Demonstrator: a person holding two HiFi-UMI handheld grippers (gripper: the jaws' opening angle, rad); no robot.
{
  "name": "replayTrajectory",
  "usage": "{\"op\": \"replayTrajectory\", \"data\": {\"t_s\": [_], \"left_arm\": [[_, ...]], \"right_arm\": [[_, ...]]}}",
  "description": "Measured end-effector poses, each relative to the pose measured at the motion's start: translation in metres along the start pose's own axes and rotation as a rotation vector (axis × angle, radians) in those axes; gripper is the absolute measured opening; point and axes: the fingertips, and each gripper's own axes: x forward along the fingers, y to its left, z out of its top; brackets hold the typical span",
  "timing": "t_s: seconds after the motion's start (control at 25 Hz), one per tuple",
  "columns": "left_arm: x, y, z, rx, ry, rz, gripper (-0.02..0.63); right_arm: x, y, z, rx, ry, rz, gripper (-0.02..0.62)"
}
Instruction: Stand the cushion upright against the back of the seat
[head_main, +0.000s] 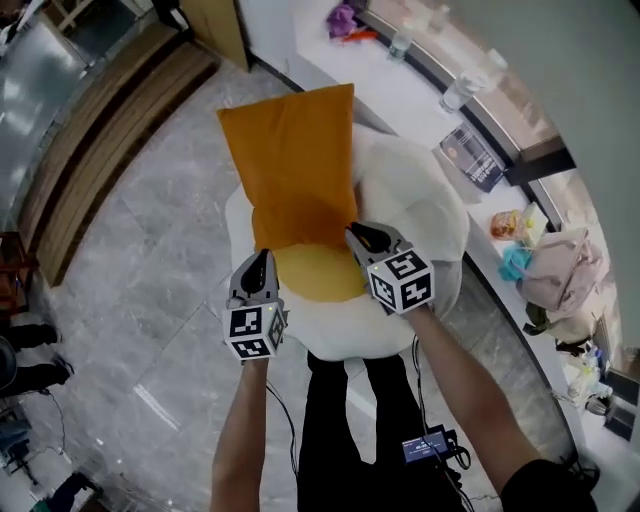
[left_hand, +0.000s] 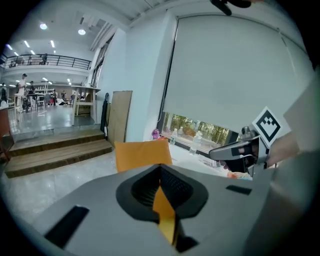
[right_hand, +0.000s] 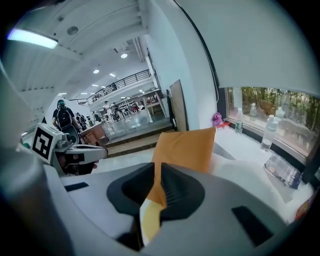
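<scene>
Left tongs (head_main: 262, 262) clamped on the orange cushion (head_main: 292, 160) at its 7 o'clock corner, right tongs (head_main: 360, 236) gripping the 5 o'clock corner, and it stretches toward 12 o'clock over the white seat (head_main: 425, 215).

Above the black trousers (head_main: 340, 440), the grey left gripper (head_main: 262, 257) and right gripper (head_main: 356, 233) each have ribbed black jaw pads and a white cube (head_main: 253, 333) printed with black square markers, while right of the trousers a small blue-lit box (head_main: 425, 446) trails black cables and a dark short sleeve (head_main: 545, 487) shows.
</scene>
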Motion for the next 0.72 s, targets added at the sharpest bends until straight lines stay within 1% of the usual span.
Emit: {"op": "replayTrajectory", "data": {"t_s": [0.04, 0.12, 0.2, 0.32, 0.52, 0.6, 0.72], "left_arm": [[-0.01, -0.003, 0.003, -0.011, 0.018, -0.007, 0.015], [-0.028, -0.011, 0.005, -0.002, 0.055, -0.027, 0.014], [-0.044, -0.02, 0.008, 0.022, 0.08, -0.054, 0.014], [-0.065, -0.033, 0.021, 0.036, 0.096, -0.095, 0.012], [-0.091, -0.051, 0.057, 0.069, 0.079, -0.146, 0.012], [-0.103, -0.058, 0.073, 0.06, 0.06, -0.161, 0.012], [-0.125, -0.063, 0.098, 0.026, 0.027, -0.167, 0.012]], "right_arm": [[-0.009, 0.009, 0.004, -0.003, 0.002, 0.0, 0.047], [-0.025, 0.026, 0.01, -0.013, 0.01, 0.0, 0.027], [-0.038, 0.043, 0.014, -0.027, 0.022, 0.005, 0.018], [-0.055, 0.067, 0.022, -0.06, 0.04, 0.022, 0.018], [-0.077, 0.1, 0.046, -0.101, 0.035, 0.048, 0.017], [-0.089, 0.112, 0.057, -0.126, 0.026, 0.048, 0.017], [-0.11, 0.132, 0.076, -0.199, 0.006, 0.044, 0.017]]}}
